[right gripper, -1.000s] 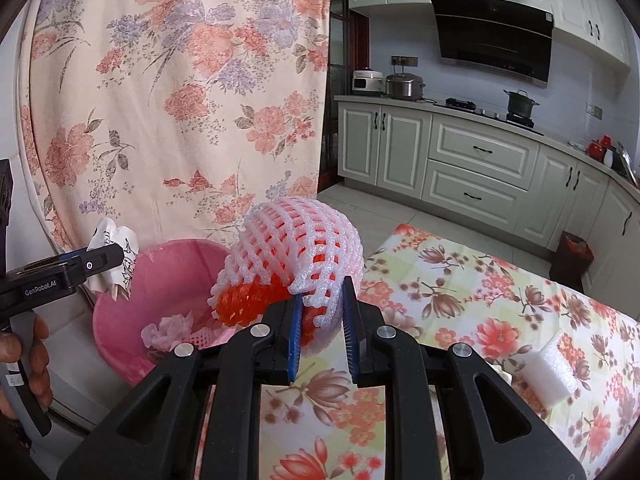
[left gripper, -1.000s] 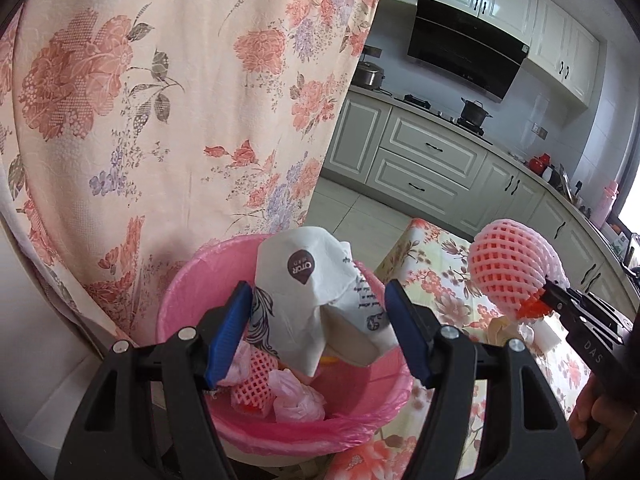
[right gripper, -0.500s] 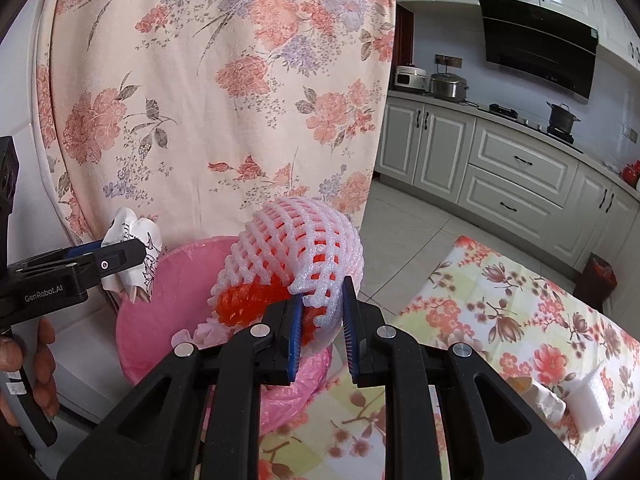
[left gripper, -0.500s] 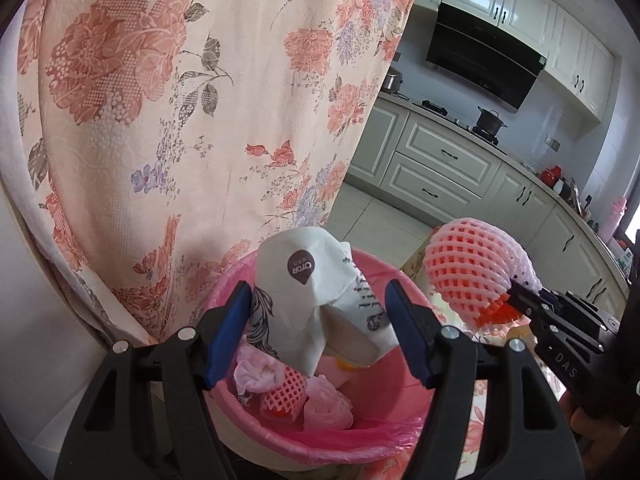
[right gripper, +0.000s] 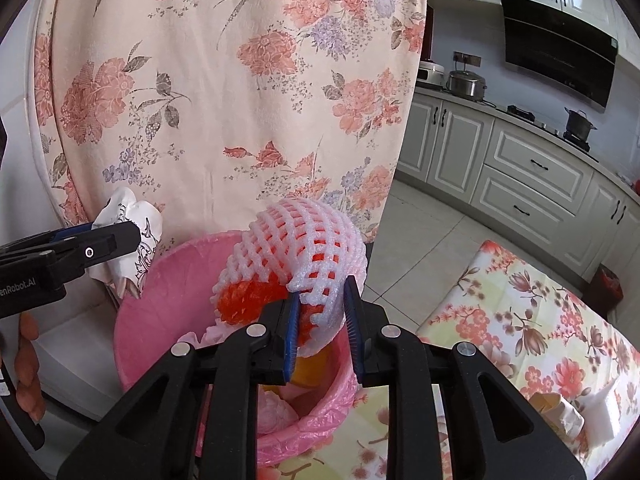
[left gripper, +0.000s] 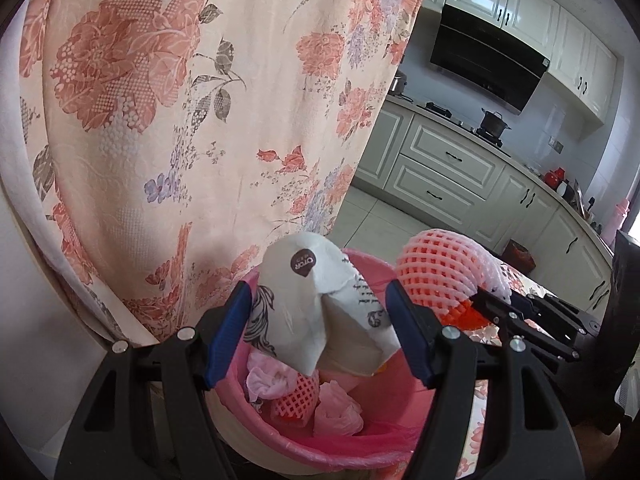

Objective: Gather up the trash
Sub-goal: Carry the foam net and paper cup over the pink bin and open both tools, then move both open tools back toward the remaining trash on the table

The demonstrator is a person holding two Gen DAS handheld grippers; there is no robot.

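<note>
My left gripper [left gripper: 320, 328] is shut on a crumpled white paper cup [left gripper: 316, 300] and holds it over the pink-lined trash bin [left gripper: 288, 448]. The bin holds tissue wads and a foam net. My right gripper [right gripper: 322, 320] is shut on a white and orange foam fruit net [right gripper: 296, 256], held above the bin's rim [right gripper: 136, 320]. The foam net also shows in the left wrist view [left gripper: 440, 276], right of the cup. The left gripper [right gripper: 108, 240] and the cup [right gripper: 132, 216] show in the right wrist view at the bin's left side.
A floral curtain [left gripper: 180, 100] hangs right behind the bin. A table with a floral cloth [right gripper: 520, 320] lies to the right, with white scraps [right gripper: 568, 416] on it. Kitchen cabinets [right gripper: 520, 168] stand far behind.
Both grippers have moved toward the bin with their loads. The foam net now hangs over the bin's rim, and the bin looks closer and lower in both views.
</note>
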